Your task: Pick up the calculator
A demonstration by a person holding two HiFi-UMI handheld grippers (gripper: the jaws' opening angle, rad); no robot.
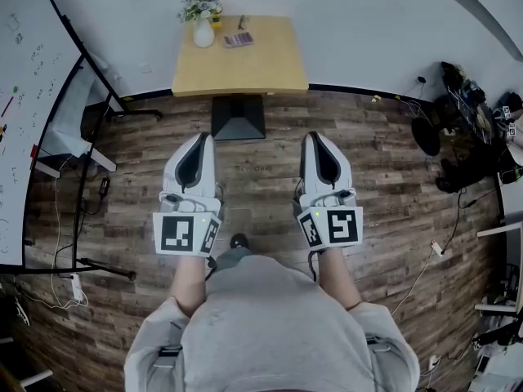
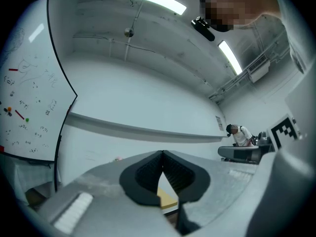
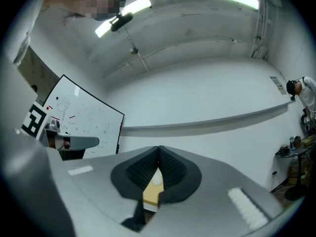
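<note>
A small grey calculator (image 1: 238, 39) lies flat near the far edge of a light wooden table (image 1: 261, 68), just right of a white vase with flowers (image 1: 203, 28). My left gripper (image 1: 201, 140) and right gripper (image 1: 314, 138) hang side by side over the wood floor, well short of the table. Both are shut with nothing between the jaws. In the left gripper view the jaws (image 2: 162, 154) meet at the tips, with a sliver of the table (image 2: 167, 197) below. In the right gripper view the closed jaws (image 3: 158, 148) frame the vase (image 3: 156, 179) and tabletop (image 3: 150, 191).
A whiteboard on a wheeled stand (image 1: 33, 113) fills the left side, its base legs (image 1: 102, 272) reaching across the floor. Cables and dark equipment (image 1: 466, 129) lie at the right wall. The table's black pedestal base (image 1: 238, 118) stands ahead of me. A person (image 2: 240, 134) is at the far right.
</note>
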